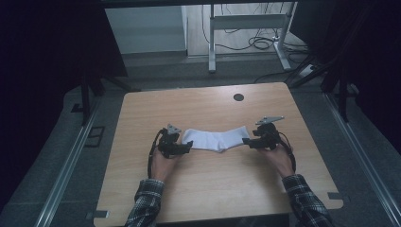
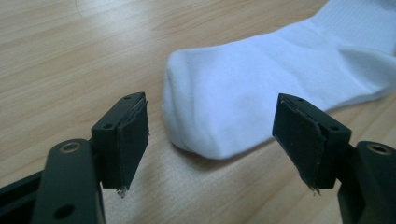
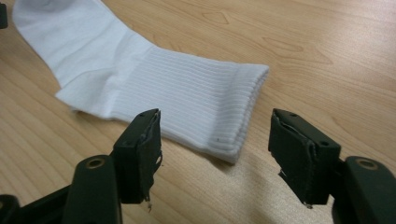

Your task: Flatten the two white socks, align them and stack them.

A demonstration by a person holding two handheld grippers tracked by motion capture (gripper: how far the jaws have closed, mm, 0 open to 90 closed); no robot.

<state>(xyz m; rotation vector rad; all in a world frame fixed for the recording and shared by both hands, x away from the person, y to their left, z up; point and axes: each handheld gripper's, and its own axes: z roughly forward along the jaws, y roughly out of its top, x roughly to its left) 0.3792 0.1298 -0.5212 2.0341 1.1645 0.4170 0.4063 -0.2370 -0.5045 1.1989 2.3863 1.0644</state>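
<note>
Two grippers sit at either end of a white sock [image 1: 216, 139] lying flat mid-table [image 1: 198, 189], long axis running left to right. From the high view you get the whole layout plus the dark round hole [image 1: 239, 97] near the far edge. Up close, the left gripper [image 2: 210, 140] has its jaws spread wide just short of the rounded toe, gripping nothing, while the right gripper [image 3: 215, 149] is equally spread by the ribbed cuff, nothing blocking either.
</note>
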